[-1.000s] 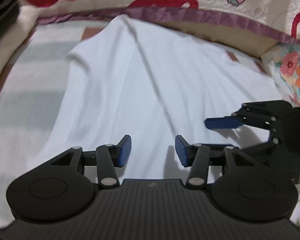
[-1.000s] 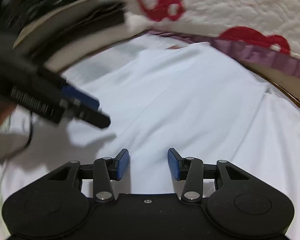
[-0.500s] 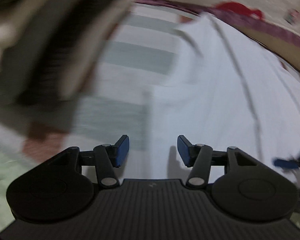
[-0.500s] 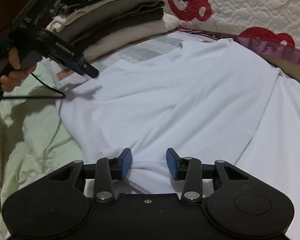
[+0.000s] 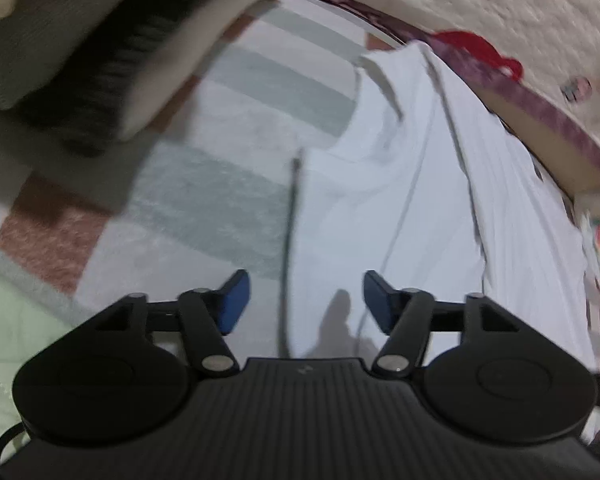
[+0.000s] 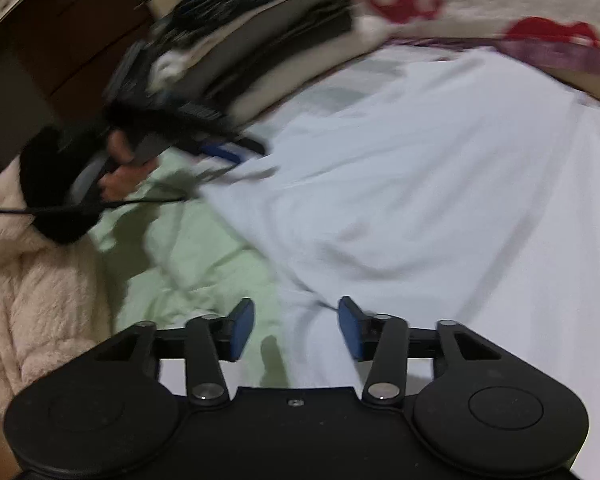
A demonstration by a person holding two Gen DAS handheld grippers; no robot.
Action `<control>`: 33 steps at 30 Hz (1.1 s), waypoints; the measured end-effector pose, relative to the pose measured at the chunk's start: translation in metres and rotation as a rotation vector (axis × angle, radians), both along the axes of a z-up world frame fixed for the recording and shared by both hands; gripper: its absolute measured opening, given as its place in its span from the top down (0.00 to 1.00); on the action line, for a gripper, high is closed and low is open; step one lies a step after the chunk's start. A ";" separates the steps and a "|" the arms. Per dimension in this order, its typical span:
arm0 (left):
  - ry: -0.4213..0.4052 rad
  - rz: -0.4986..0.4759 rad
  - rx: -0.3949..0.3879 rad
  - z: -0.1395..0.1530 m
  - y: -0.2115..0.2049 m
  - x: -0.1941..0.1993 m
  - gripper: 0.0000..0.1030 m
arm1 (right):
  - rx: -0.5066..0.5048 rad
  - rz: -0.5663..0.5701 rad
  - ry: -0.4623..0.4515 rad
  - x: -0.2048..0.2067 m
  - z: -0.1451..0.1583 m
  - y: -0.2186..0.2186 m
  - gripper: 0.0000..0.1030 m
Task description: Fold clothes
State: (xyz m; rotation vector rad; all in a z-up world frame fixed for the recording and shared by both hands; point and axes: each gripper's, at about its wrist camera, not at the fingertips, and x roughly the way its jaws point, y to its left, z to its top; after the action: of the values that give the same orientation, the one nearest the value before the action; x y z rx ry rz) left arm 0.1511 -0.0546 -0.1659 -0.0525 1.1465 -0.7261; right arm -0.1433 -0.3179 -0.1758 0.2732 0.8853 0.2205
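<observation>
Thin white cotton garment (image 5: 400, 216) lies spread on the bed; looks light, limp, drapes easily; pinch an edge or corner; both grippers' fingers (image 5: 233, 302) apart, empty.

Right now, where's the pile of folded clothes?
In the right wrist view the pile sits upper left, behind the white shirt, just past the left gripper.

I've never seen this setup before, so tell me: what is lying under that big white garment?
The white garment lies on a striped blanket and, at its near edge, a pale green quilt. Whatever sits beneath the garment's middle is covered and cannot be seen.
</observation>
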 end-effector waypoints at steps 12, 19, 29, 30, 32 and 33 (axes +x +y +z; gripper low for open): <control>-0.160 -0.076 0.154 0.005 -0.022 -0.028 0.32 | -0.008 -0.224 0.147 -0.084 -0.010 -0.031 0.44; -0.330 -0.080 0.146 0.053 -0.049 -0.059 0.33 | 0.002 -0.295 0.055 -0.123 0.030 -0.109 0.41; -0.287 -0.431 0.017 0.070 -0.234 -0.142 0.38 | -0.089 -0.784 -0.074 -0.123 0.020 -0.330 0.47; -0.266 -0.438 0.023 0.062 -0.249 -0.145 0.42 | -0.074 -0.792 -0.078 -0.120 0.012 -0.343 0.55; -0.220 -0.433 0.034 0.050 -0.272 -0.151 0.45 | -0.060 -0.816 -0.077 -0.110 -0.003 -0.363 0.61; -0.216 -0.431 0.043 0.047 -0.278 -0.155 0.45 | -0.062 -0.831 -0.075 -0.105 -0.009 -0.371 0.61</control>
State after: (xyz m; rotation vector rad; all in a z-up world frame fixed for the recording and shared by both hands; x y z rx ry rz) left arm -0.0034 -0.3329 -0.1194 0.3115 0.9730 -1.0602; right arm -0.2488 -0.6886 -0.1850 0.5460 0.6413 -0.5629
